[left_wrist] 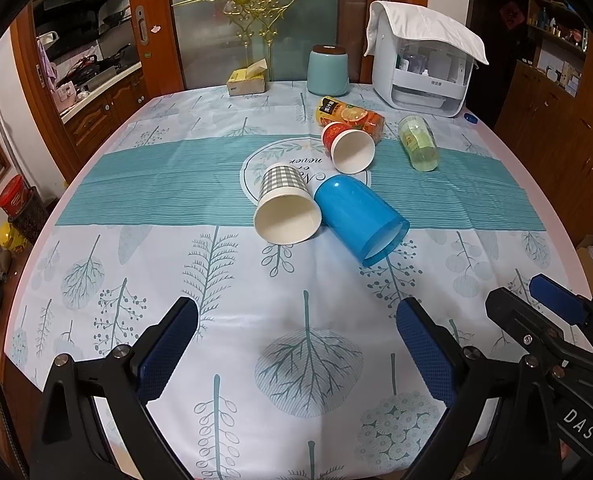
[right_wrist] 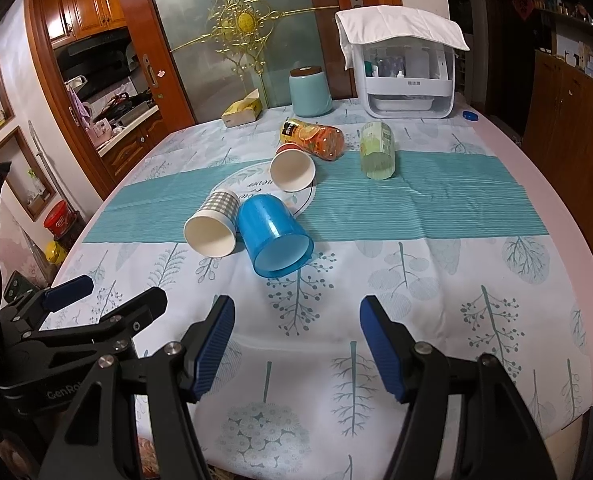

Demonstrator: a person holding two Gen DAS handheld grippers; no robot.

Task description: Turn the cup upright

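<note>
Three cups lie on their sides mid-table, mouths toward me. A blue plastic cup (left_wrist: 358, 218) (right_wrist: 274, 236) touches a grey checked paper cup (left_wrist: 286, 208) (right_wrist: 214, 224) on its left. A red paper cup (left_wrist: 348, 146) (right_wrist: 294, 168) lies farther back. My left gripper (left_wrist: 296, 336) is open and empty over the near cloth, well short of the cups. My right gripper (right_wrist: 294, 332) is open and empty, just short of the blue cup. The right gripper also shows at the right edge of the left wrist view (left_wrist: 536, 300).
An orange juice bottle (left_wrist: 352, 116) (right_wrist: 316, 140) and a green bottle (left_wrist: 418, 142) (right_wrist: 377, 150) lie behind the cups. A teal canister (left_wrist: 328, 70), a yellow tissue box (left_wrist: 246, 78) and a white appliance (left_wrist: 424, 68) under a cloth stand at the back edge.
</note>
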